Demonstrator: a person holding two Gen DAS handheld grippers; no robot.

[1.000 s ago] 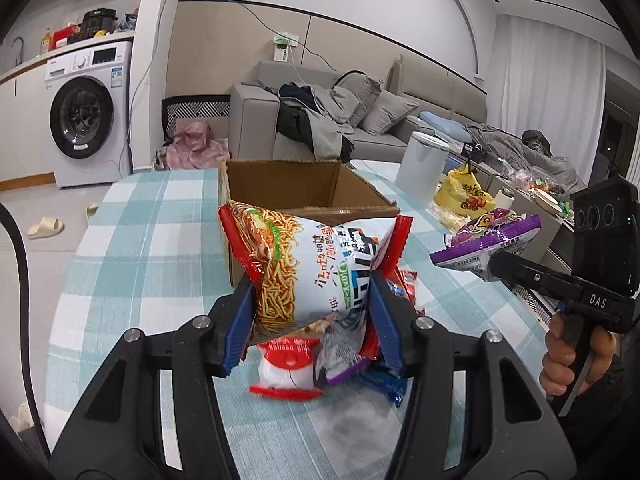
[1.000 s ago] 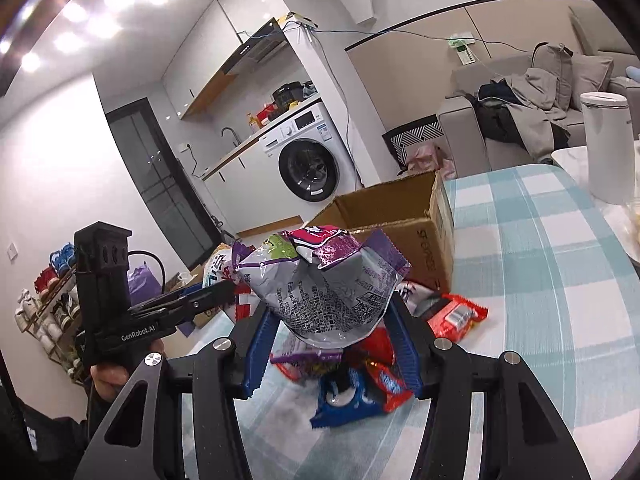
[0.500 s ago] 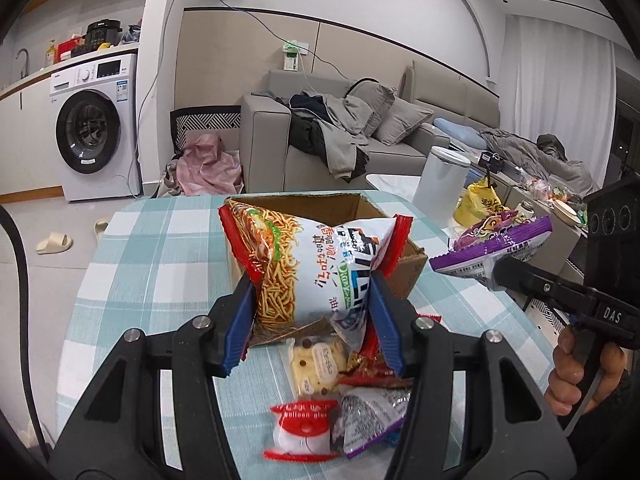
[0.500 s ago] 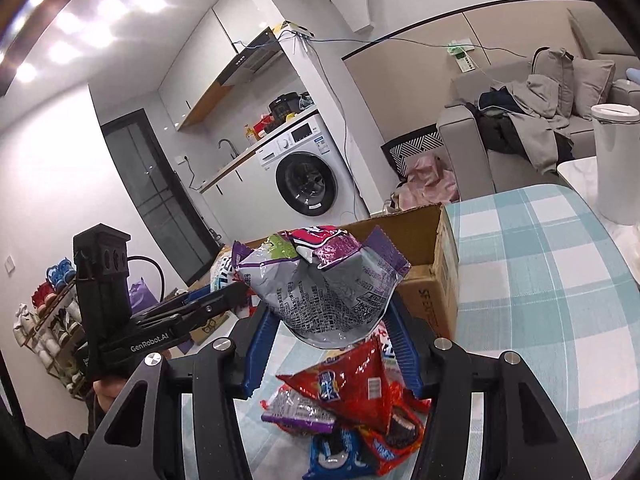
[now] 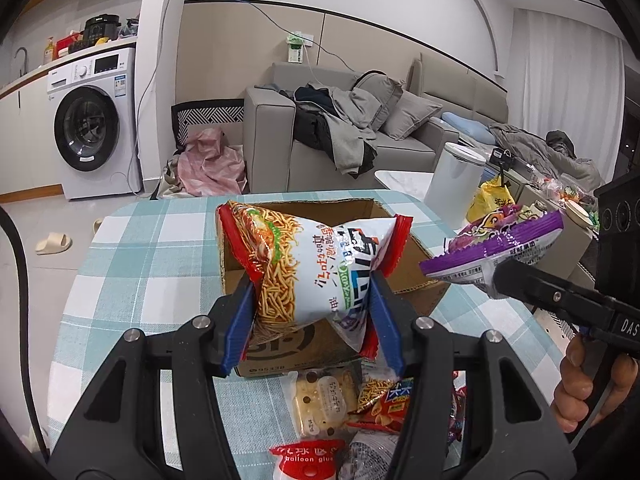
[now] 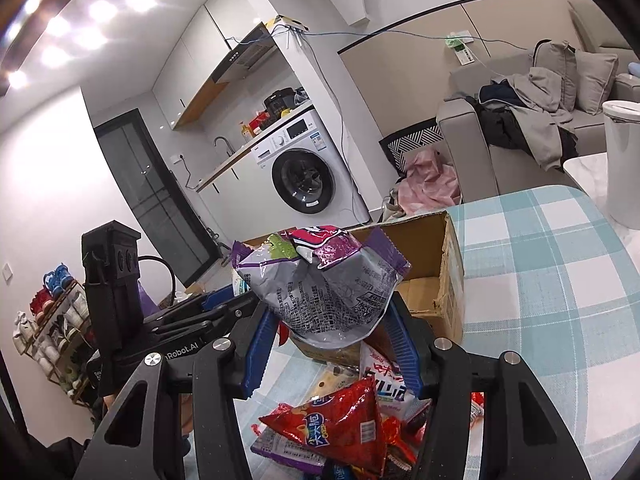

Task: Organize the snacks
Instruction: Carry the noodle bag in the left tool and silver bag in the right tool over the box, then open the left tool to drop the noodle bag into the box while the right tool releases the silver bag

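**Inspector:** Start nearest the grippers.

**Assistant:** The left gripper (image 5: pixel 312 300) clamps a noodle snack bag (image 5: pixel 308 264) between its blue pads, lifted over the cardboard box (image 5: pixel 408 276). The right gripper (image 6: pixel 332 340) clamps a purple snack bag (image 6: pixel 324 284), crumpled, printed back facing the camera, also held above the table. A hand (image 5: pixel 576 384) grips the right tool's handle.

**Inspector:** Below them?

**Assistant:** A loose pile of packets lies on the checked tablecloth (image 5: pixel 120 280) just before the box: a cracker pack (image 5: pixel 320 404), a red chip bag (image 6: pixel 340 428), and a red-labelled packet (image 5: pixel 306 458). Both held bags block part of the box opening from view.

**Inspector:** Beyond the table?

**Assistant:** A white bin (image 5: pixel 456 180) stands past the table's far edge; behind it a grey sofa (image 5: pixel 276 144) heaped with clothes, a pink cloth (image 5: pixel 212 164) on the floor, and a washing machine (image 5: pixel 90 124) at the left wall.
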